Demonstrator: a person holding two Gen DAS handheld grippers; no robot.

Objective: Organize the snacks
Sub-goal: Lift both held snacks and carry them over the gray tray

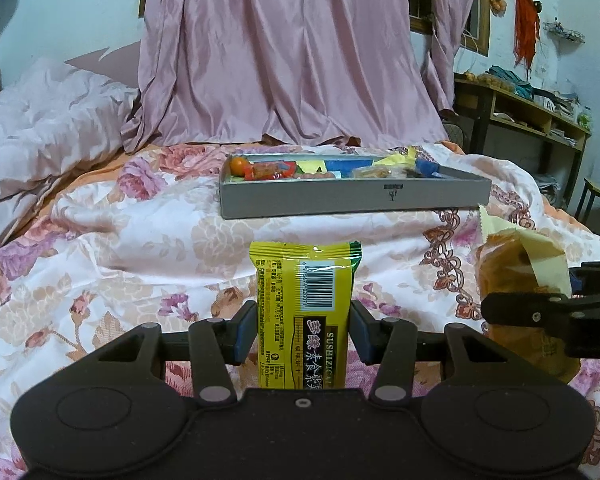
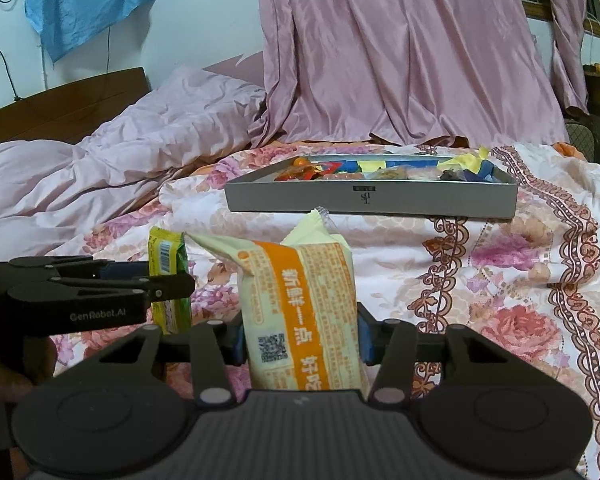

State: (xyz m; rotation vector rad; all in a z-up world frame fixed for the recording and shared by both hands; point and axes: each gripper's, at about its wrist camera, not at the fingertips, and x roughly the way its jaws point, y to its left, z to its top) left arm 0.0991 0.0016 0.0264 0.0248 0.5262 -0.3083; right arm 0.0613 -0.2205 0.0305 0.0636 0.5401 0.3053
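Observation:
My left gripper [image 1: 303, 330] is shut on a yellow-green snack pack [image 1: 306, 312] with a barcode, held upright above the floral quilt. The same yellow-green pack [image 2: 168, 276] and the left gripper [image 2: 156, 280] show at the left of the right wrist view. My right gripper [image 2: 302, 338] is shut on a cream and orange snack pack [image 2: 300, 312] with a QR code. In the left wrist view that cream and orange pack [image 1: 520, 276] appears at the right, beside the right gripper's dark finger [image 1: 524, 314]. Ahead on the bed lies a grey tray [image 1: 352, 200] [image 2: 372, 202] holding several wrapped snacks.
A floral quilt [image 1: 120, 240] covers the bed, with a crumpled pink duvet [image 2: 100, 160] at the left. Pink curtains [image 1: 280, 60] hang behind the tray. A wooden shelf unit [image 1: 532, 120] stands at the right, a wooden headboard [image 2: 60, 108] at the left.

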